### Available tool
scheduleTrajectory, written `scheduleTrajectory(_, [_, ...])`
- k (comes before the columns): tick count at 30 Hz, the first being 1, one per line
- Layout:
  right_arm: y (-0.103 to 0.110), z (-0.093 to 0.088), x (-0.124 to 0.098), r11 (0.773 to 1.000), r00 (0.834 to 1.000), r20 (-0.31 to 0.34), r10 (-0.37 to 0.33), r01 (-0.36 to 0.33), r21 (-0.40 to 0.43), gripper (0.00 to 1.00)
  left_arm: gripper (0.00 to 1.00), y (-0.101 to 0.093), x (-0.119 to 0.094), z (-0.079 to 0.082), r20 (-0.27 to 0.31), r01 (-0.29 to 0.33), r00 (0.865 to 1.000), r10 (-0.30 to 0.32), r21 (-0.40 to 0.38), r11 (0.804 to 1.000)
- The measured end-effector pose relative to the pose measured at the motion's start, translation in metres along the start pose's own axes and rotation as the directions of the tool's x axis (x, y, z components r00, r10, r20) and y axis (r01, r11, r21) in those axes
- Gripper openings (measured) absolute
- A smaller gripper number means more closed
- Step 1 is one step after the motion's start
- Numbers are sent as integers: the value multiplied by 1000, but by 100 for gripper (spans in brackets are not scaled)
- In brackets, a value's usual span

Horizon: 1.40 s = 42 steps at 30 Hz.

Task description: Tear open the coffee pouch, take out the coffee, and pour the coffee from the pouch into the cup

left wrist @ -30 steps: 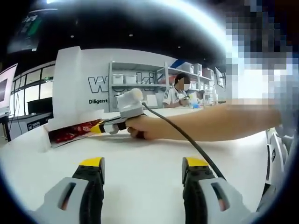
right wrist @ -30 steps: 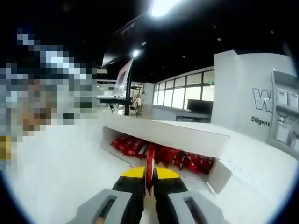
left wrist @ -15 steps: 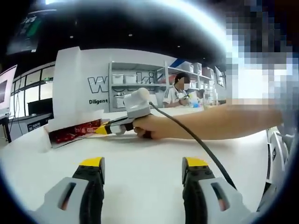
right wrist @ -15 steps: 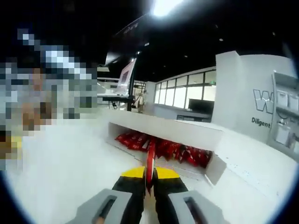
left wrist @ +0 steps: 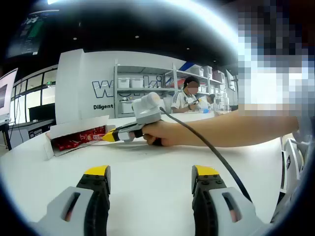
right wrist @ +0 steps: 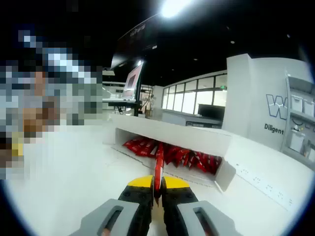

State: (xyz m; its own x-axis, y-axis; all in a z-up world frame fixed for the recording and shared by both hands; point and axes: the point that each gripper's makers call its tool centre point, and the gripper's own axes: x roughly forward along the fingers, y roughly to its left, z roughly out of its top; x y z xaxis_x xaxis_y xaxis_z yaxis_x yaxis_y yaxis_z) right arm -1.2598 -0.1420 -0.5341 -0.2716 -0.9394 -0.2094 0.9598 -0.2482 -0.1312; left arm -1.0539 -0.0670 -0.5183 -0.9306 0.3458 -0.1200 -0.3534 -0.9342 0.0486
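Observation:
A slim red coffee pouch (right wrist: 158, 167) stands edge-on between the yellow-tipped jaws of my right gripper (right wrist: 157, 186), which is shut on it. Just beyond lies an open white box (right wrist: 172, 138) with several more red pouches (right wrist: 189, 157) inside. In the left gripper view my left gripper (left wrist: 150, 174) is open over the bare white table (left wrist: 147, 162), its jaws wide apart with nothing between them. Farther off, the right gripper (left wrist: 109, 137) is held by a hand (left wrist: 160, 132) next to the white box (left wrist: 74, 137).
A cable (left wrist: 206, 147) runs from the right gripper back toward the person. Behind the table stand a white wall with lettering (left wrist: 106, 88) and shelves (left wrist: 142, 83). A person (left wrist: 187, 98) stands at a far counter.
The right gripper has drawn back from the box with the pouch still in its jaws, so the box sits farther off. The left gripper has stayed put.

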Motion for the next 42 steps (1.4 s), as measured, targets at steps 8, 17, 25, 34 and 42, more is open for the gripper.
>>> scheduleTrajectory(8, [2,-1,-7,1000,1000,0,-4,4,-1,7,68,-1,0,0,-1,-1,1000,1,4,1000])
scheduleTrajectory(17, [4,-3,-13,1000,1000,1,-5,5,2,7,68,-2,0,-2,-5,0,1000,0,10,1000])
scheduleTrajectory(25, [4,-4,-18,1000,1000,-2,-12,12,1,7,68,-2,0,-2,-5,0,1000,0,11,1000])
scheduleTrajectory(34, [4,-4,-25,1000,1000,6,-22,22,7,7,68,-1,0,-2,-7,-2,1000,3,16,1000])
scheduleTrajectory(42, [4,-5,-30,999,999,5,-32,32,9,7,68,-1,0,-2,-10,-5,1000,5,20,1000])
